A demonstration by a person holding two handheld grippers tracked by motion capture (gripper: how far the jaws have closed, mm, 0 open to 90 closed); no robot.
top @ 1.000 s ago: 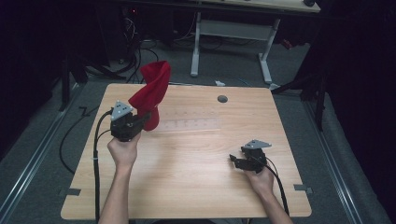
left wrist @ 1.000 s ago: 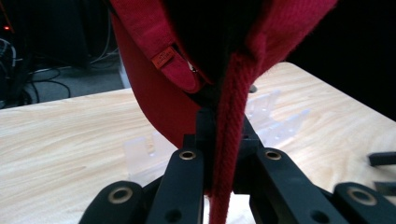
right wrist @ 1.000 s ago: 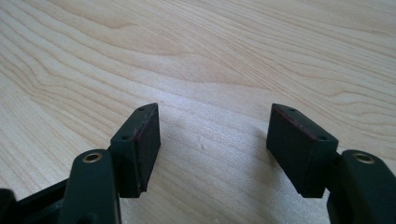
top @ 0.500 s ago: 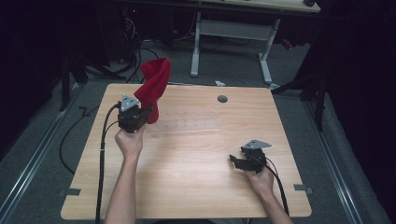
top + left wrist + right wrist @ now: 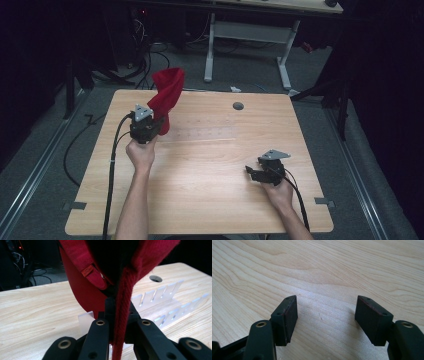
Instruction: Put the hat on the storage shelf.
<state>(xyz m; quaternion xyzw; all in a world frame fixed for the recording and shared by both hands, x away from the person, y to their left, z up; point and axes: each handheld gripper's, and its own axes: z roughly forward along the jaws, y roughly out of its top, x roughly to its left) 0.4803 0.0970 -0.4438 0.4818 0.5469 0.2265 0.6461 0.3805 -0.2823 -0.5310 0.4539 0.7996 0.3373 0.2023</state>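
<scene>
Left hand-held gripper (image 5: 150, 125) near far left corner of table (image 5: 210, 200), clamped on edge of red cloth (image 5: 167, 92); cloth held up above tabletop, over clear slotted rack (image 5: 160, 297). Right hand-held gripper (image 5: 260, 172) near right edge, jaws apart, nothing between.

The left gripper (image 5: 150, 125) held the cloth (image 5: 167, 95) above the table's (image 5: 210, 200) far left part, over a clear slotted rack (image 5: 162, 293); the right gripper (image 5: 260, 172) rested near the table's right front, well apart
</scene>
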